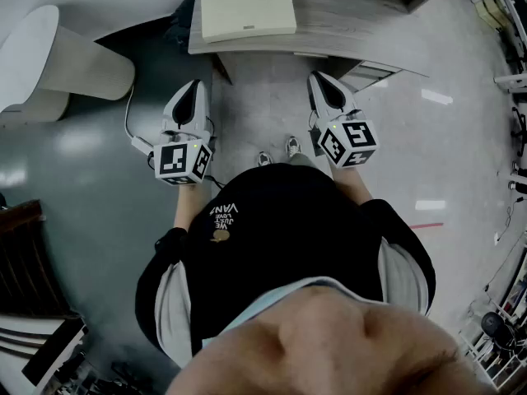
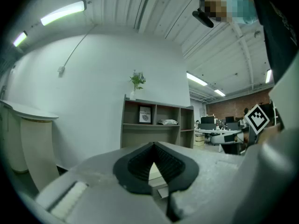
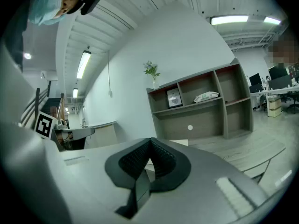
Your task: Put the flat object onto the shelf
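**Jaws shut, nothing held**

The person is standing before a grey wood-grain worktop (image 1: 346, 31), holding the left hand-held gripper (image 1: 195, 85) and the right hand-held gripper (image 1: 317, 78) out in front. Each is keeping its jaws pressed together on nothing. The flat cream rectangular object (image 1: 247, 9) is lying on the worktop, beyond both grippers and untouched. A grey open shelf unit (image 3: 205, 120) is standing against the white wall (image 3: 187, 45).

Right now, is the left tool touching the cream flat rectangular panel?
Apart. Head view: left tool is short of the cream flat rectangular panel; bare grey wood tabletop shows between.
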`<state>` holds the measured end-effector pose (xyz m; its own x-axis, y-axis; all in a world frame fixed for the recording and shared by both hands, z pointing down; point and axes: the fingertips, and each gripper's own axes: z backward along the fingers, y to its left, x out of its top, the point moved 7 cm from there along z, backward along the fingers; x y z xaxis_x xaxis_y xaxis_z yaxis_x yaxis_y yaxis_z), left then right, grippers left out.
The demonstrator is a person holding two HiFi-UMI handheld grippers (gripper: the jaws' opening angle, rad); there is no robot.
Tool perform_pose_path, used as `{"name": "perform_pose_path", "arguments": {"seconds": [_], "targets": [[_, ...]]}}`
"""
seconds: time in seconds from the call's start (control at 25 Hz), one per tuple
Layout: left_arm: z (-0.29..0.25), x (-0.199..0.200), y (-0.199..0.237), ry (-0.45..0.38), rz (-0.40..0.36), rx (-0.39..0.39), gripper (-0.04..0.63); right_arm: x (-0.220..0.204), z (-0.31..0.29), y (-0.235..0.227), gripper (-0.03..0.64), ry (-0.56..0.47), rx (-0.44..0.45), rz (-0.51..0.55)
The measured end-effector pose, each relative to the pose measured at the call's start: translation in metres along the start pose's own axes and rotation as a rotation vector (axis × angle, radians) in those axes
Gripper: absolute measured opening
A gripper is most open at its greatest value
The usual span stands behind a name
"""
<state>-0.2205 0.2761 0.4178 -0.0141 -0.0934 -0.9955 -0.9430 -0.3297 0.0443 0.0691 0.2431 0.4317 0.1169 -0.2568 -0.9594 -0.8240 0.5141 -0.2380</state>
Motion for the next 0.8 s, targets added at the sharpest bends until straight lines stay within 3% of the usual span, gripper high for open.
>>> {"name": "perform_pose_path", "arguments": {"seconds": [0.44,0.8], "targets": [[-0.005,-0.013,0.007,0.01,0.044,0.005,0.0,-0.002,-0.003,-0.003,-0.002,-0.034,-0.008,-0.048],[-0.034,-0.012,0.015,0.006,0.073,0.047,0.0,0.003,-0.034,-0.035,-0.002,-0.001,0.006,-0.046]]}}
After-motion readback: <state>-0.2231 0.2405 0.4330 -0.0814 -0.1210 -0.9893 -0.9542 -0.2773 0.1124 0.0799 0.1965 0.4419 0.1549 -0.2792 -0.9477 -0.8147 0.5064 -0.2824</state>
